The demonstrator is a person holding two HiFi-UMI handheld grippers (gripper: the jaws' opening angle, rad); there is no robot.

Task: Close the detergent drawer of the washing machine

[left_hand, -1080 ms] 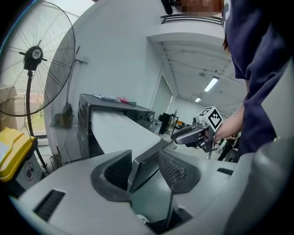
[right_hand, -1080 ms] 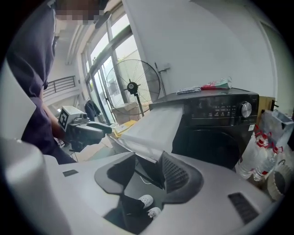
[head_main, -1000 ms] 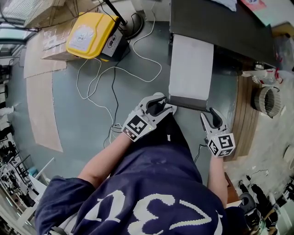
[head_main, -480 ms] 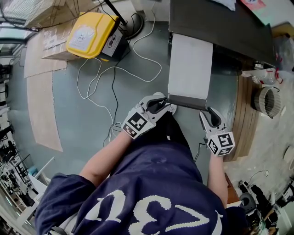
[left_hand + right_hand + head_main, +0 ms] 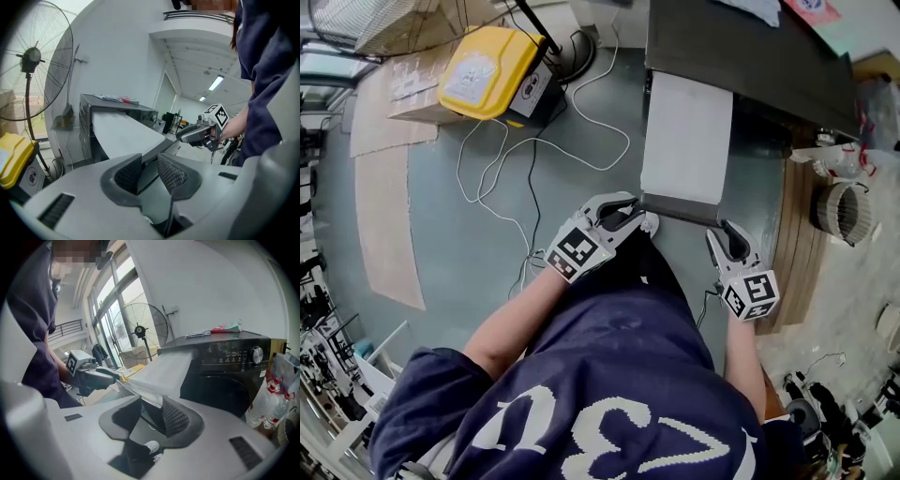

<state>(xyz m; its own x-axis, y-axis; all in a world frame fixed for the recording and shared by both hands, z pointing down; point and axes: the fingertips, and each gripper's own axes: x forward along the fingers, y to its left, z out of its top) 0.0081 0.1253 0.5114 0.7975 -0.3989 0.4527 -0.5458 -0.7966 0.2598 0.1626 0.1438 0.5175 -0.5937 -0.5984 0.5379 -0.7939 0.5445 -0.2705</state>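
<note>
White detergent drawer [image 5: 686, 141] stands pulled far out of the dark washing machine [image 5: 750, 52] in my head view, with my left gripper [image 5: 630, 216] and right gripper [image 5: 727, 234] at the drawer's two corners farthest from that machine. My left gripper view shows jaws that have just been closing, now clamped on the drawer's dark front. My right gripper view shows the same grip at the other corner.

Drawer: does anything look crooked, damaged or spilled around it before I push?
Nothing looks damaged or spilled. The drawer stands pulled far out of the washer and seems square to it. The only untidy thing is the loose cables sprawling over the floor beside it.
</note>
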